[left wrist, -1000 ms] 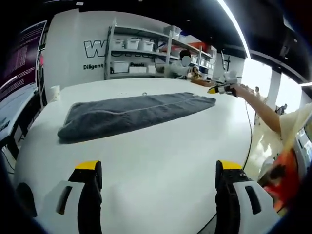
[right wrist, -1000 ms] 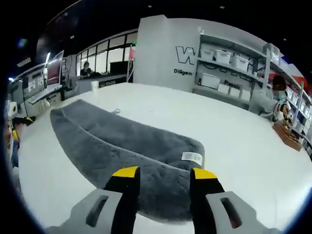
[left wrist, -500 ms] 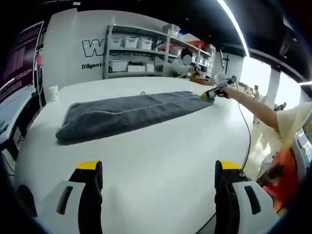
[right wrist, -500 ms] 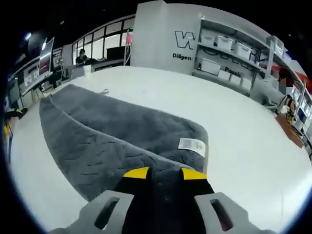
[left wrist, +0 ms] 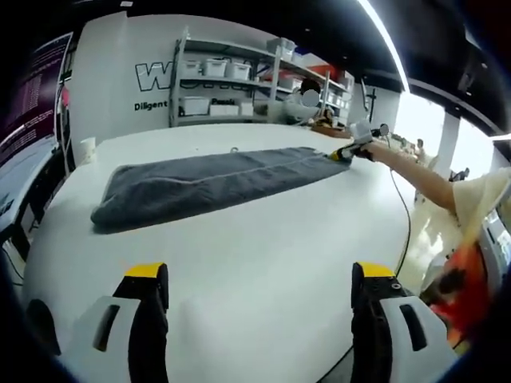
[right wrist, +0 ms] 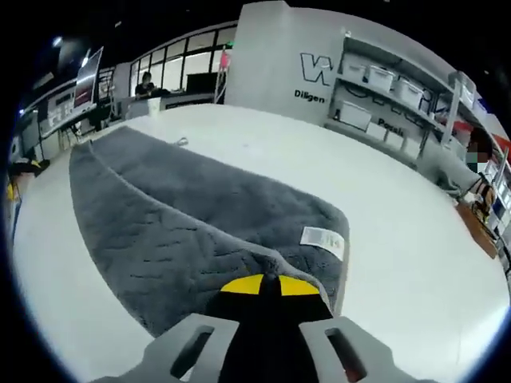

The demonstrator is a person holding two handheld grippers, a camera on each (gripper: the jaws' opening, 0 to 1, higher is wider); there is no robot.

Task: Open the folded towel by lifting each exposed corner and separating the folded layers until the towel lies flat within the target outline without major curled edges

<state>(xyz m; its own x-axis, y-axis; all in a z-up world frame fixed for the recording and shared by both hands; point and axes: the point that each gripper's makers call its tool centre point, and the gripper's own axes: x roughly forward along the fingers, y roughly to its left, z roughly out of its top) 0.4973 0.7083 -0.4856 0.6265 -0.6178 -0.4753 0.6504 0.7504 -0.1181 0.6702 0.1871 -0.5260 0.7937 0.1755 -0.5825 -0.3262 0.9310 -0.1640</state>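
Towel (right wrist: pixel 184 215) corner pinched in right fingers (right wrist: pixel 299 286) (closed), left fingers (left wrist: pixel 146 283) wide, well apart

A broad white surface (left wrist: pixel 255 239) is seen in the foreground of both views. Behind it, a white wall (left wrist: pixel 120 72) carrying dark lettering is found, and metal shelving (left wrist: pixel 231 84) stocked with white storage bins (right wrist: pixel 379 77) is set against it. A long strip light (left wrist: pixel 383 44) is run across the dark ceiling. Bright windows (left wrist: pixel 419 120) are placed at the far right in the left gripper view, and glazed partitions (right wrist: pixel 180 68) with desks are visible in the right gripper view.
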